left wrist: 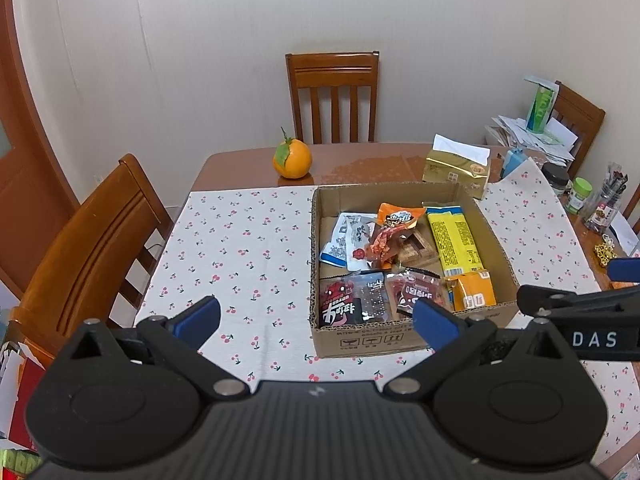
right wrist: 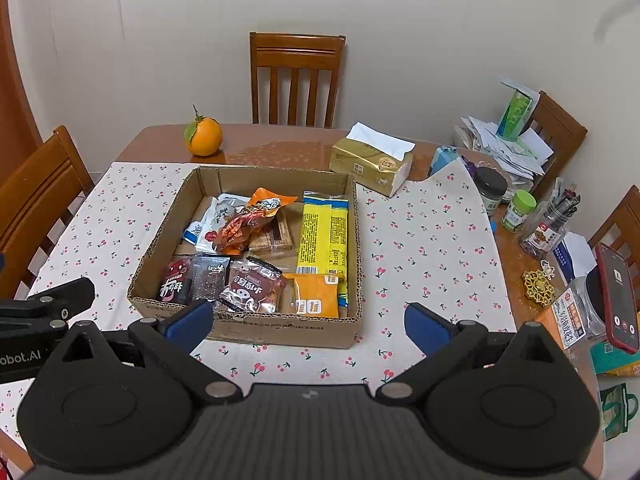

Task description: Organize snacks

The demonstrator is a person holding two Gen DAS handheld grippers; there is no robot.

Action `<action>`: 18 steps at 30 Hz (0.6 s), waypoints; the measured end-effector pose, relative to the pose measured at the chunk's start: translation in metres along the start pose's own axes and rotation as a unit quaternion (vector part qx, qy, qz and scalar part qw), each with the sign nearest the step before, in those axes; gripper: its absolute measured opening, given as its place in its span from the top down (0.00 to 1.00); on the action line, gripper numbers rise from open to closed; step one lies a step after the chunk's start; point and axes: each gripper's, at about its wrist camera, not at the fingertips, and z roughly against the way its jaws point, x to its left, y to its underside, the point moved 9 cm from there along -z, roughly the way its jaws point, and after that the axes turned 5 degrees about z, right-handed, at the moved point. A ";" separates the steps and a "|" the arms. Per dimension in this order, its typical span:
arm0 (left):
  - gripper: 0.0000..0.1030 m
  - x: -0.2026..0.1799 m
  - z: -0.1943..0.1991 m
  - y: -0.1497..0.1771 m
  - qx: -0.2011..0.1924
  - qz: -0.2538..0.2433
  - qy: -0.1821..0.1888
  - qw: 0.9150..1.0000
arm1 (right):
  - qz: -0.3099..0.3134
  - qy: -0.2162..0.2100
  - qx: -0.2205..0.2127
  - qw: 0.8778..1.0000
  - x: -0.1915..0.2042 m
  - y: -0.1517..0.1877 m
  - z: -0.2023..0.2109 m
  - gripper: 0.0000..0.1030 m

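The left gripper [left wrist: 316,320] hovers just left of the cardboard box's [right wrist: 248,330] near wall, fingers spread wide and holding nothing. Inside the box lie the snacks: a red-and-black packet [right wrist: 176,284] in the near left corner, an orange packet [right wrist: 314,296] toward the near right, a long yellow packet [right wrist: 324,232] behind it. The right gripper [right wrist: 308,326] hangs before the box's near wall, equally wide apart and empty.
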 end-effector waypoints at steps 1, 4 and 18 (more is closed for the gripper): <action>0.01 0.000 0.000 0.000 0.000 0.000 0.000 1.000 | 0.000 0.000 0.000 1.000 0.000 0.000 0.000 0.00; 0.01 -0.001 0.000 0.000 0.001 -0.002 0.000 1.000 | 0.000 0.000 0.000 1.000 0.000 0.000 0.000 0.00; 0.01 -0.002 -0.001 0.000 0.004 -0.003 -0.001 1.000 | -0.001 0.000 -0.001 1.000 0.001 -0.001 0.000 0.00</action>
